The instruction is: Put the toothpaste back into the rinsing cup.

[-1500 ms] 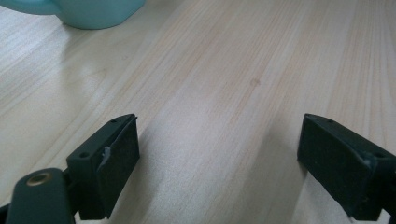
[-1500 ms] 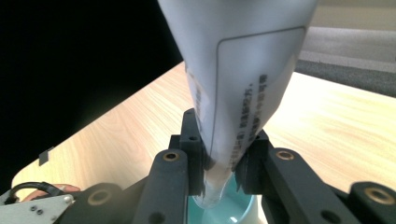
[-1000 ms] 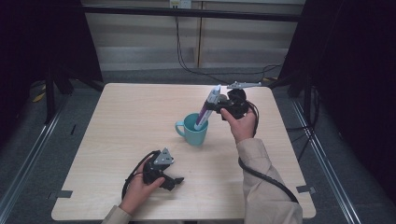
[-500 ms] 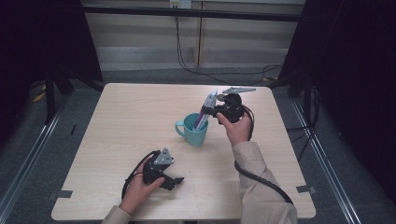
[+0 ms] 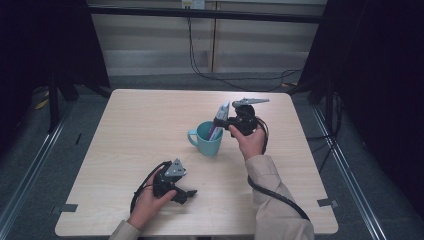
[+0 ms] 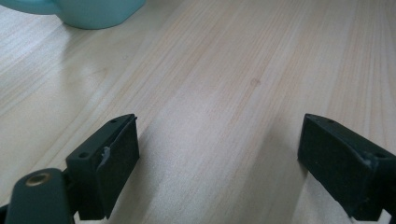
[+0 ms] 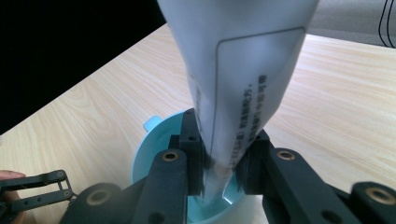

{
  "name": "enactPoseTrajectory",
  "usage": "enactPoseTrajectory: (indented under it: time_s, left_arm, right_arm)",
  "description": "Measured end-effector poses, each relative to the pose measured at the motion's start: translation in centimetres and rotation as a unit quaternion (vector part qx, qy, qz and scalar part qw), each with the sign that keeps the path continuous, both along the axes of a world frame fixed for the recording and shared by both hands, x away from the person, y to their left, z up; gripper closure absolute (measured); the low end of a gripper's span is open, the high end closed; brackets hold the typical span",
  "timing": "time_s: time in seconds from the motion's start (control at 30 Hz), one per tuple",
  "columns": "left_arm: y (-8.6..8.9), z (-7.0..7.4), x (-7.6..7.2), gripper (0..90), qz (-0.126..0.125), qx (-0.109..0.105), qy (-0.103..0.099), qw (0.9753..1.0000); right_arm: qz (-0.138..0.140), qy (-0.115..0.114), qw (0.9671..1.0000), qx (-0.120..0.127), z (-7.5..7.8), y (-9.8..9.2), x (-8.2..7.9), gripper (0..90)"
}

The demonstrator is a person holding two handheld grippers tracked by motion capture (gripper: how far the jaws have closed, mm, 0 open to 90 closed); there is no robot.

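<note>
I am lowering a tube (image 7: 238, 79) into the teal mug (image 5: 210, 139) near the middle of the bench (image 5: 125, 125), so the placing step is in hand. My right claw (image 7: 219, 163) is clamping the tube's lower part, its jaws pressing in from both sides, with the tube leaning and its bottom end already inside the mug. Next I judge I should ease the grip and let it settle. My left claw (image 6: 217, 158) is resting on the bench, jaws wide apart, holding nothing.
</note>
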State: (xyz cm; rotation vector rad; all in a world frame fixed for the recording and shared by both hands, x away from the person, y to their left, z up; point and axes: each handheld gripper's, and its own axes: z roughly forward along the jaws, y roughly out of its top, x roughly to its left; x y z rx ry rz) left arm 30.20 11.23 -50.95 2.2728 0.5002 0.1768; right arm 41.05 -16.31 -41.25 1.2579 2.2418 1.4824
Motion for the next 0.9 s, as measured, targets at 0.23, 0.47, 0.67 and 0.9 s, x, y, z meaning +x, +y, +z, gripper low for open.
enactPoseTrajectory:
  time_s: [0.23, 0.47, 0.67, 0.9]
  left_arm:
    - [0.0, 0.0, 0.0, 12.2, 0.003, -0.003, 0.000, 1.0000]
    - [0.0, 0.0, 0.0, 12.2, 0.002, -0.001, 0.001, 1.0000]
    - [0.0, 0.0, 0.0, 12.2, 0.002, -0.001, 0.001, 1.0000]
    - [0.0, 0.0, 0.0, 12.2, 0.002, -0.001, 0.001, 1.0000]
  right_arm:
    - [0.002, 0.004, 1.0000, 0.001, -0.5, 0.3, 0.0, 75.3]
    - [0.000, 0.010, 0.9999, 0.000, -1.0, 0.2, 0.1, 75.1]
    - [-0.002, 0.013, 0.9999, 0.007, -1.3, 0.1, 0.1, 74.5]
    - [-0.006, 0.012, 0.9998, 0.012, -1.4, 0.1, 0.2, 73.9]
